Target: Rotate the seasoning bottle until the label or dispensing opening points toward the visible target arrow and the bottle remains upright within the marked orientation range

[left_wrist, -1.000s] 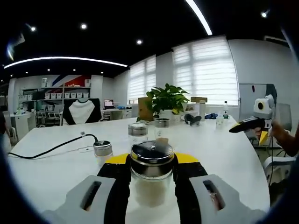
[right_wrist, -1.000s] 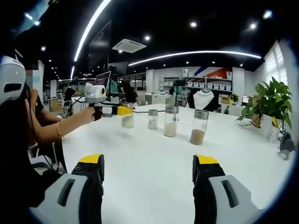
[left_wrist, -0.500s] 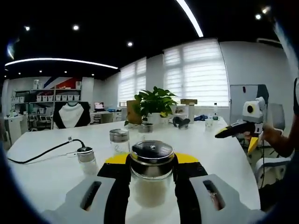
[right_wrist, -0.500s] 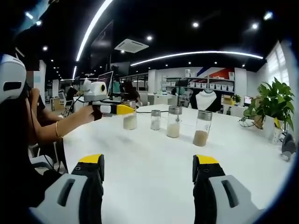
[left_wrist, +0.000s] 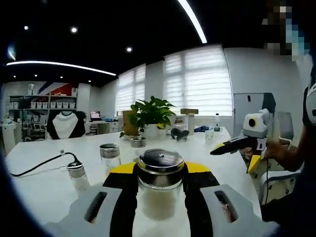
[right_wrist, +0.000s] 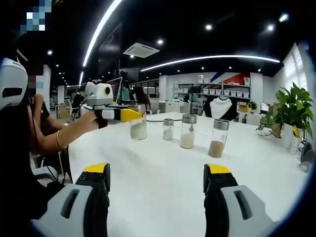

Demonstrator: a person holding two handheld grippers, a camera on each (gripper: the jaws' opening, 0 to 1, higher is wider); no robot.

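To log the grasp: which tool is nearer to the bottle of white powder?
Left. The left tool is shut on the bottle of white powder; the right tool stays open, apart, over the bare table.

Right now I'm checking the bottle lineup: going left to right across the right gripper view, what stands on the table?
Bottle held in the left tongs → small bottle → pale-filled bottle → brown-filled bottle → potted plant.

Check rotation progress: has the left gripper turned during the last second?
Yes. The left gripper, shut on the seasoning bottle, swung rightward: the potted plant slid left in the left gripper view.
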